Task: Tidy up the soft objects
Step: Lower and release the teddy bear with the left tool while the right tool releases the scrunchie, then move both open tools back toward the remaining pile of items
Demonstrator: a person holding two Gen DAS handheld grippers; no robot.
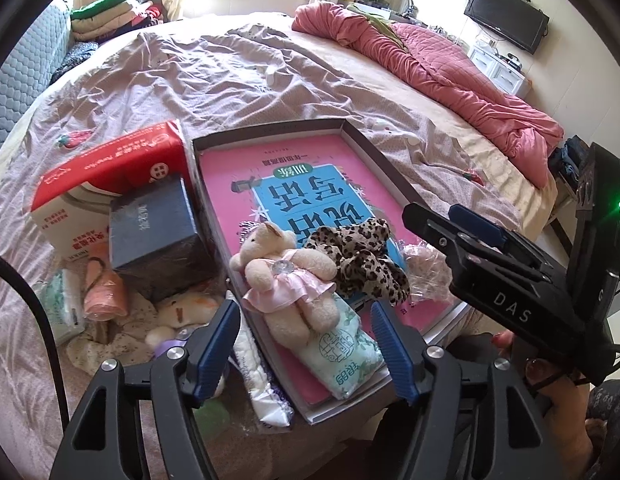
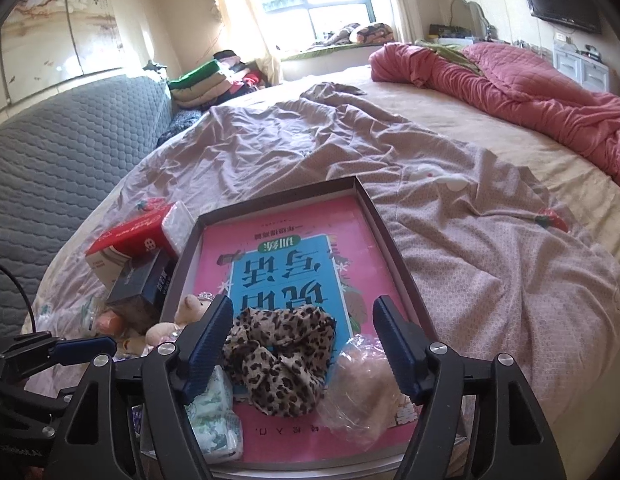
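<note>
A shallow grey box point(image 1: 373, 148) lies on the bed with a pink and blue book flat inside it. On the book rest a cream teddy bear in a pink dress point(image 1: 286, 276), a leopard-print scrunchie point(image 1: 361, 260), a green-patterned tissue pack point(image 1: 345, 352) and a clear bag with something pink point(image 1: 425, 268). My left gripper point(image 1: 306, 344) hangs open over the bear's legs and the tissue pack, its pads clear of both. My right gripper point(image 2: 304, 344) is open above the scrunchie point(image 2: 282, 360), not touching it, with the clear bag point(image 2: 361, 384) under its right finger.
Left of the box stand a red tissue carton point(image 1: 110, 176) and a dark blue box point(image 1: 154, 232), with a white plush point(image 1: 182, 312), a pink item point(image 1: 106, 292) and another tissue pack point(image 1: 62, 308) heaped below. A pink quilt point(image 1: 449, 72) lies at the far right.
</note>
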